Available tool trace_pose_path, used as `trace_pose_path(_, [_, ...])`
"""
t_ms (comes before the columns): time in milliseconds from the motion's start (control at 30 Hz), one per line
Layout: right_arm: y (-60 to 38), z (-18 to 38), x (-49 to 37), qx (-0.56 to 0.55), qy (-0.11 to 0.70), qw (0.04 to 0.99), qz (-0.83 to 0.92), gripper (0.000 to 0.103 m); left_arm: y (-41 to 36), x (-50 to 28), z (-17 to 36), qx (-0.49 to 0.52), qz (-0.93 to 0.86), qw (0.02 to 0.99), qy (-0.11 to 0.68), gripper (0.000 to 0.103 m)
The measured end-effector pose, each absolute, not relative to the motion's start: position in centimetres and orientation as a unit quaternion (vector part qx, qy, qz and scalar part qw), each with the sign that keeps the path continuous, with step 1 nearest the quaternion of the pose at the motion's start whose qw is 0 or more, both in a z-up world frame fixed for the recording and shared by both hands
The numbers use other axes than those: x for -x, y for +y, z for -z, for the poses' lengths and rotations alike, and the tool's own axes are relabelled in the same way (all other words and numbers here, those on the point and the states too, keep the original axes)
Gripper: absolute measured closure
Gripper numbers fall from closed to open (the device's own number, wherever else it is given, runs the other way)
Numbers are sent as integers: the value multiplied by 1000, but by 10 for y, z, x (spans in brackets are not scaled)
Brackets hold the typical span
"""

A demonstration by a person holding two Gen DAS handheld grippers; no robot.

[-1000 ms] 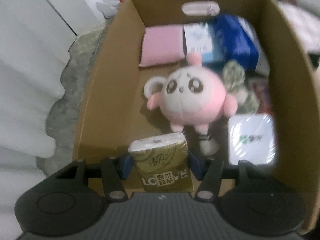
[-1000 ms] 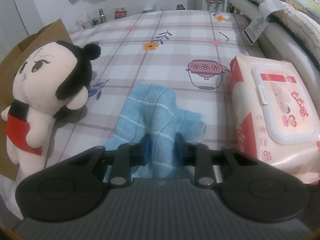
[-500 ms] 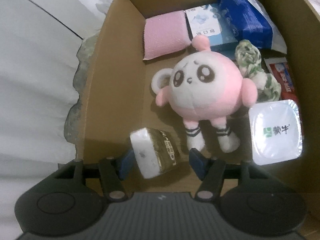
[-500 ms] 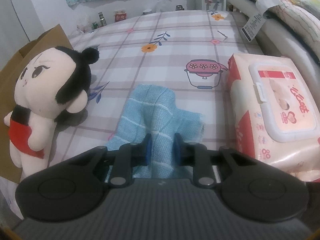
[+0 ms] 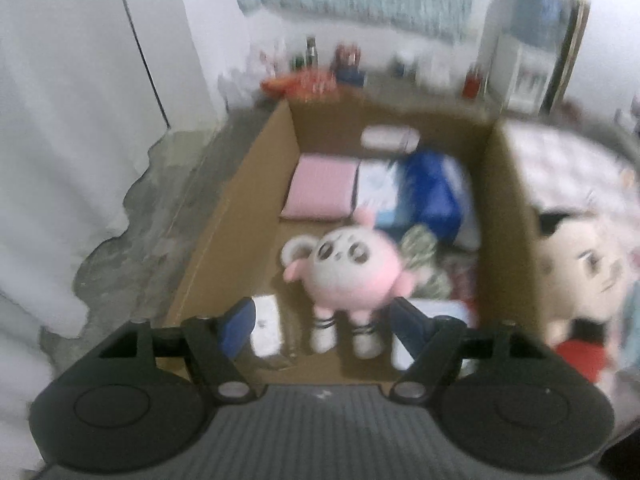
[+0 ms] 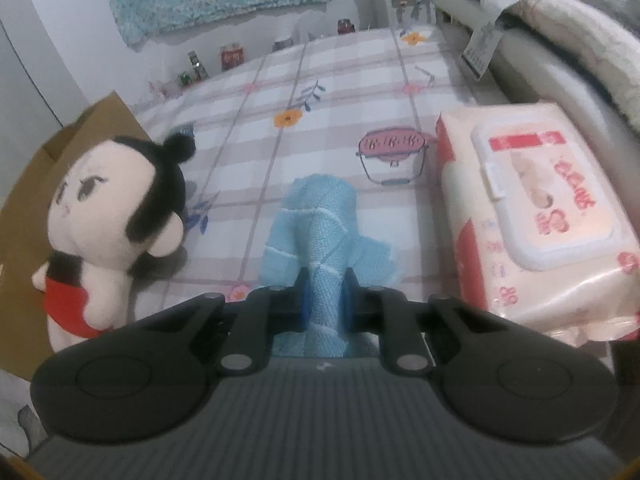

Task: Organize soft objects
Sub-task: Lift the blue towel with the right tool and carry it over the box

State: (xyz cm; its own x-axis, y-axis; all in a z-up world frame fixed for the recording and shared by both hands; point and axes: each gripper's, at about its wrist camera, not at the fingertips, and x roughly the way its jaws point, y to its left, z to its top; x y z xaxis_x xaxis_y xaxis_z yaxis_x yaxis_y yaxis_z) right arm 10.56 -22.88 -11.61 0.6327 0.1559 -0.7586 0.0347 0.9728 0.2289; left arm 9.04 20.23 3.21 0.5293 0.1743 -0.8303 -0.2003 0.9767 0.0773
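Note:
A brown cardboard box (image 5: 224,232) fills the left wrist view. Inside it lie a round pink plush (image 5: 352,268), a pink sponge pad (image 5: 320,188), blue packs (image 5: 432,196) and a gold tissue pack (image 5: 266,326) on its side near the front wall. My left gripper (image 5: 324,324) hovers above the box's near end, its jaws opening and nothing between them. In the right wrist view my right gripper (image 6: 326,300) is shut on a light blue cloth (image 6: 320,224) bunched up from the checked bed sheet (image 6: 340,100).
A black-haired doll in red (image 6: 108,224) leans against the box's outer wall (image 6: 24,208), left of the cloth. A pink wet-wipes pack (image 6: 532,208) lies to the right. Folded bedding (image 6: 560,32) is stacked behind it. A grey floor patch (image 5: 152,208) borders the box.
The left gripper let the gold tissue pack fall into the box, spread its jaws and lifted back. The right gripper's jaws pinched the blue cloth tighter and pulled it up into a ridge.

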Motion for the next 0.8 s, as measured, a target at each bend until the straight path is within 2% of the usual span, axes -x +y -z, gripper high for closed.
trace_pose_path(167, [-229,90,-97,-118,404,906,-40,90,191,-53,-54,56,-97,906,408,26])
trace_pose_path(433, [-196,23,-82,-113,343,928,-94,90,194,-13,-58,135,-106,921,350,25])
trace_pose_path(633, [-127,-30,-82,-95,296,928,-203,90,212,10,-57,143,-145,923,327,25])
trace_pose_path(800, [-44,-49,-94,-54,287,909,-298,90,230,27,-53,158,-175,918,319,24])
